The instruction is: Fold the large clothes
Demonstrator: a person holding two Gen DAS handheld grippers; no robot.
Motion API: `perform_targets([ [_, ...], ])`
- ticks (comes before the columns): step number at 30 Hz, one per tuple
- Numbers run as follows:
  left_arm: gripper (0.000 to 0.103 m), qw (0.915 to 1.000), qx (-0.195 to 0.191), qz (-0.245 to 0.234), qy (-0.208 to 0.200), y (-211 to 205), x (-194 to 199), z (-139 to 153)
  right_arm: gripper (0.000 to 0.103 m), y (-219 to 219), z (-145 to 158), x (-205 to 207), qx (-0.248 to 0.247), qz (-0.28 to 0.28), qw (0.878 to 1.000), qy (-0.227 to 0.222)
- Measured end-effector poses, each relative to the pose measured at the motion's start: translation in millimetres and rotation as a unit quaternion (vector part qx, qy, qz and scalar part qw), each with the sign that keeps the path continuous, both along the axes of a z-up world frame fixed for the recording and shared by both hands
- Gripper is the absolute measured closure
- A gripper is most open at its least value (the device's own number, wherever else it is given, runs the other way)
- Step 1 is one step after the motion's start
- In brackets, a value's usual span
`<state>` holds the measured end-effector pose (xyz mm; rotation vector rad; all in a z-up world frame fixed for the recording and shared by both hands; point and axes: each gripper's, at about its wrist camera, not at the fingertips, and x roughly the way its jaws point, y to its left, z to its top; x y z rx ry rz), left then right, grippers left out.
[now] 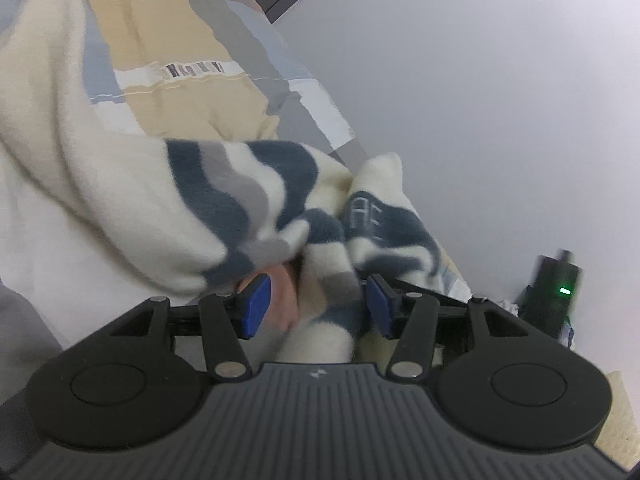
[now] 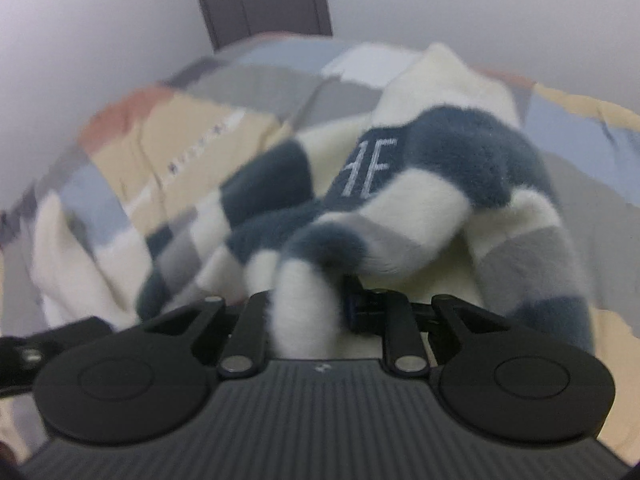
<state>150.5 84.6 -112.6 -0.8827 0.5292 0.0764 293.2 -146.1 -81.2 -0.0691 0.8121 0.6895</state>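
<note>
- The fluffy striped sweater [image 1: 224,196], cream with navy and grey bands, lies bunched on the patchwork bedspread [image 1: 168,40] of a bed, gathered up close to both cameras.
- The left hand-held gripper [image 1: 316,306] has its blue pads [image 1: 256,304] set apart with a roll of the sweater running between them; I cannot tell whether they actually clamp it.
- The right hand-held gripper [image 2: 308,312] has a thick fold of the sweater filling the gap between its fingers; it looks pinched, though the left finger is hidden by fabric.
- The step appears to be lifting or spreading the sweater before a fold.
- To do it well, I would grip a single edge rather than a wad, keep both holds level, and draw them apart so the sweater flattens.
- The thick pile may slip, so a firm, deep pinch seems wise.
</note>
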Motion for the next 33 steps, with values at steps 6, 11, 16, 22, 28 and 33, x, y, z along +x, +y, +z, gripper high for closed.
perform_targets([
  [6,0.044,0.9998,-0.012,-0.009,0.011,-3.2,5.5,-10.1,0.078,-12.1,-9.9,13.4,0.030,0.003,0.999,0.041],
  [11,0.044,0.9990,-0.023,-0.035,0.015,-12.5,15.8,-19.8,0.058,-28.2,2.2,25.8,0.075,0.002,0.992,0.103],
  [16,0.044,0.9978,-0.019,-0.062,0.015,-21.5,25.2,-25.5,0.035,-53.0,33.2,7.0,0.110,0.033,0.989,0.097],
  [22,0.043,0.9946,0.013,-0.101,0.016,-36.8,33.3,-30.7,0.035,-126.4,54.5,-29.2,0.169,0.016,0.983,0.068],
  [28,0.035,0.9936,0.015,-0.112,0.004,-48.9,33.2,-34.9,0.033,-213.0,35.7,-27.2,0.187,-0.101,0.976,0.047],
  [33,0.032,0.9950,0.005,-0.100,-0.007,-53.4,26.3,-31.9,0.033,-239.5,0.2,-8.9,0.198,-0.143,0.966,0.089],
])
